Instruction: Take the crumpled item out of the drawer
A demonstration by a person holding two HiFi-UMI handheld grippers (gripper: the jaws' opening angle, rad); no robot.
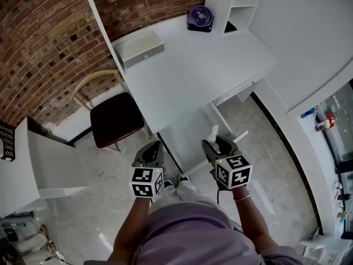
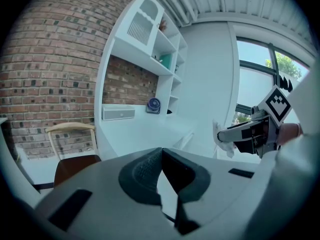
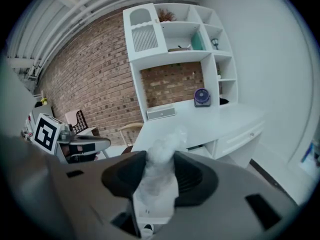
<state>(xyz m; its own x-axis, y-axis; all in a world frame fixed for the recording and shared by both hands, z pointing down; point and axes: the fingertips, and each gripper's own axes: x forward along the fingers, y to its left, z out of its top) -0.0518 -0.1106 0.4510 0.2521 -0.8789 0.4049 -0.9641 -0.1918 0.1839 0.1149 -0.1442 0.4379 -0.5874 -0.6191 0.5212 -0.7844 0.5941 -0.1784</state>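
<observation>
A white crumpled item (image 3: 159,176) is pinched between the dark pads of my right gripper (image 3: 160,160), which is shut on it. In the head view the crumpled item (image 1: 213,131) sticks out of the right gripper (image 1: 214,143), held above the open white drawer (image 1: 185,134) under the desk. My left gripper (image 1: 152,149) hovers at the drawer's left edge, near the chair; its pads (image 2: 145,169) meet with nothing between them. From the left gripper view, the right gripper (image 2: 239,134) and the crumpled item (image 2: 223,140) hang at the right.
A white desk (image 1: 187,70) carries a purple fan (image 1: 199,17) and a white box (image 1: 141,49). A chair with a dark seat (image 1: 115,118) stands left of the drawer. White shelves (image 3: 175,39) rise against the brick wall. More drawers (image 3: 240,134) sit at the desk's right.
</observation>
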